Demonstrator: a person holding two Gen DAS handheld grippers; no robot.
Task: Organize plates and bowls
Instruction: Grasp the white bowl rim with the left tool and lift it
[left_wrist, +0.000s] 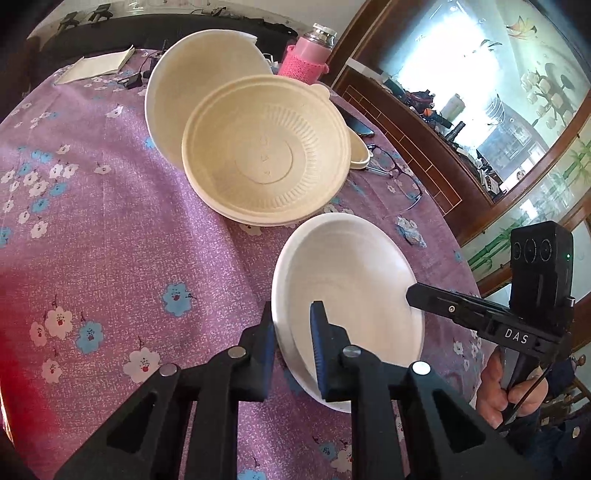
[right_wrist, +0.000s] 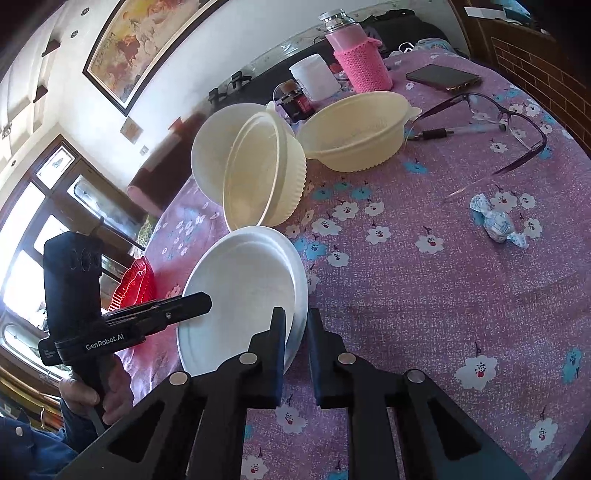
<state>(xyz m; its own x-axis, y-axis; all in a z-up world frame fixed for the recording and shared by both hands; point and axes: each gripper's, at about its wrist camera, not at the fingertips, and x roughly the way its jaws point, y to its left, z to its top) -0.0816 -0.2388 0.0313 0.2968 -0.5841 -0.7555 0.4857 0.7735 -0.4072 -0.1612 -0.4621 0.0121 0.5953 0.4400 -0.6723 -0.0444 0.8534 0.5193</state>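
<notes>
A white plate (left_wrist: 347, 288), apparently two stacked, lies on the purple flowered tablecloth (left_wrist: 129, 240). My left gripper (left_wrist: 292, 310) is shut on its left rim, one finger inside and one outside. My right gripper (right_wrist: 296, 314) is shut on the opposite rim of the plate (right_wrist: 243, 288). Each gripper shows in the other's view: the right gripper (left_wrist: 410, 291) at the plate's right edge, the left gripper (right_wrist: 208, 299) over its left side. Behind the plate a cream ribbed bowl (left_wrist: 266, 155) leans tilted against a white bowl (left_wrist: 192, 74). Another cream bowl (right_wrist: 354, 129) stands upright further back.
At the far side stand a pink bottle in a knitted sleeve (right_wrist: 362, 55) and a white jar (right_wrist: 314, 75). A phone (right_wrist: 443, 77), glasses (right_wrist: 509, 122), a pen (right_wrist: 461, 131) and a wrapped sweet (right_wrist: 495, 221) lie on the right. A red dish (right_wrist: 136, 284) sits at the left edge.
</notes>
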